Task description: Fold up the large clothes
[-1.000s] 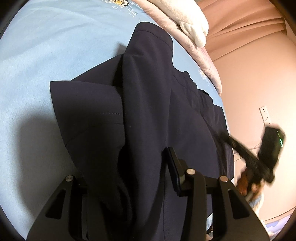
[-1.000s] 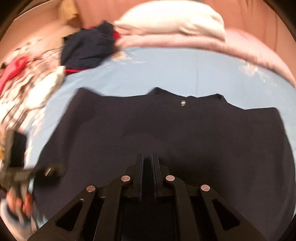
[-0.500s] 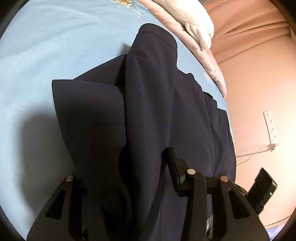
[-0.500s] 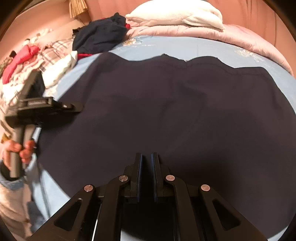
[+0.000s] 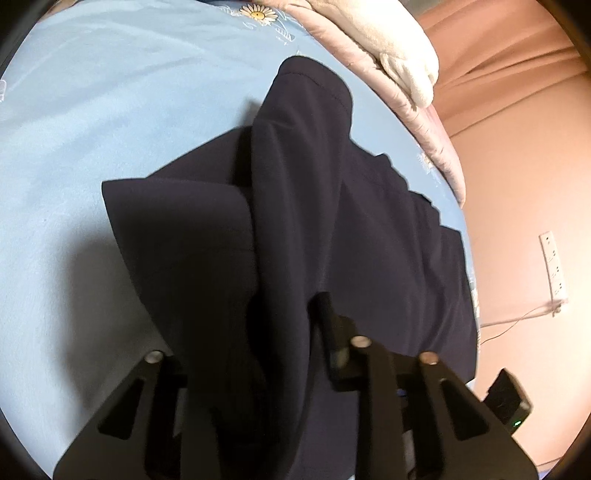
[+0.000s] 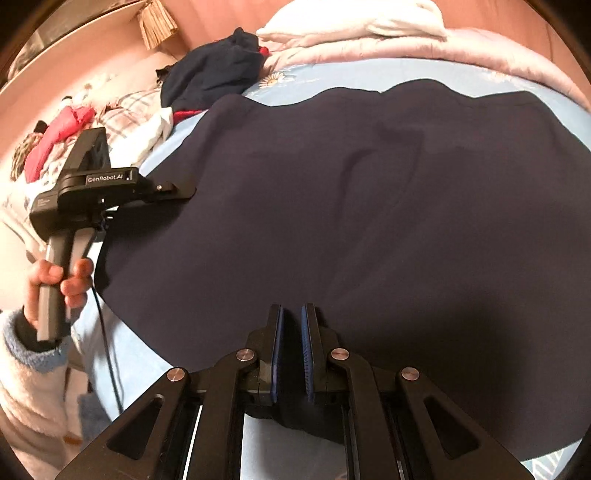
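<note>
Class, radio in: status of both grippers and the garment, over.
Left gripper closing on a bunched garment fold. Right gripper shut, nothing visibly pinched. Garment spread on bed. Clothes pile beyond, clear.

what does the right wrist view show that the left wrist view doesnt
Only the right wrist view shows the pile of clothes at the bed's far left, the hand holding the left gripper, and the right gripper shut on the near hem.

Only the left wrist view shows the power strip on the wall and the raised fold, on which the jaws are closing.

Both show the dark garment on the blue sheet and the white pillow.
</note>
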### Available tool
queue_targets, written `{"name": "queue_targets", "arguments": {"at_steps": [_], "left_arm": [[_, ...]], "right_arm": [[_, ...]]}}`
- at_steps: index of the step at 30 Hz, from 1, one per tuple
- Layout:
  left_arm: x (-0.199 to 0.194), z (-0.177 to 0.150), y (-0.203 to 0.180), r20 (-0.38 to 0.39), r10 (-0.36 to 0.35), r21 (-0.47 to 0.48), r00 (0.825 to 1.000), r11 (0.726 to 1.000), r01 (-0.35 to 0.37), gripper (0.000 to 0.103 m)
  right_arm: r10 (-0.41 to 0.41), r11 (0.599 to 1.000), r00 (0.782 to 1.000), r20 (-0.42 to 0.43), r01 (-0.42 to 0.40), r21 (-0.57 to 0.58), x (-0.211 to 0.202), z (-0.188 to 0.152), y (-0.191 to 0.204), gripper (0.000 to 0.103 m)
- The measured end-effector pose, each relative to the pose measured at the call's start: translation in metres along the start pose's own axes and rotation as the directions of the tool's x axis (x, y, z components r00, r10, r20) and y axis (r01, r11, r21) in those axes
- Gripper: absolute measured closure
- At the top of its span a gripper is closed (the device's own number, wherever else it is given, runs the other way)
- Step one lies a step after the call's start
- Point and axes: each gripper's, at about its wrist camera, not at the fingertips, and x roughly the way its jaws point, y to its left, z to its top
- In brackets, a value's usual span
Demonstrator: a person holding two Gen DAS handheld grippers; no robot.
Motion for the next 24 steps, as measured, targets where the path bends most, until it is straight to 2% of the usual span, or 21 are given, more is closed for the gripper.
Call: {"name": "queue_targets", "arguments": {"at_steps": [3,8,13,19,24], "left_arm": [[-0.012,0.002,-0.015,0.015,0.002,0.024,1.0,1.0,-0.003,0.089],[-0.032,0.005,-0.059,0.046,0.021,0.095,0.999,0.995,-0.026,0.09],[-0.04,0.005,-0.116,0.064,0.053,0.206,0.997,0.976,-0.065,0.089],[-0.03,0.003,-0.199,0.053,0.079,0.349,0.995,0.932,-0.093,0.089],[-0.001,-0.008,-0.261,0.013,0.114,0.443,0.993,0.89,-0.108,0.088]], "right_arm": [[0.025,1.0,1.0,-0.001,-0.025,0.007,-0.004,0.002,-0.003,0.095],[0.078,0.993,0.996,0.04,-0.081,0.083,-0.015,0.006,-0.013,0.091],[0.109,0.982,0.988,0.108,-0.124,0.145,-0.031,0.008,-0.027,0.088],[0.123,0.957,0.97,0.21,-0.172,0.235,-0.054,0.008,-0.054,0.086],[0.119,0.928,0.956,0.267,-0.202,0.313,-0.063,-0.003,-0.081,0.085]]}}
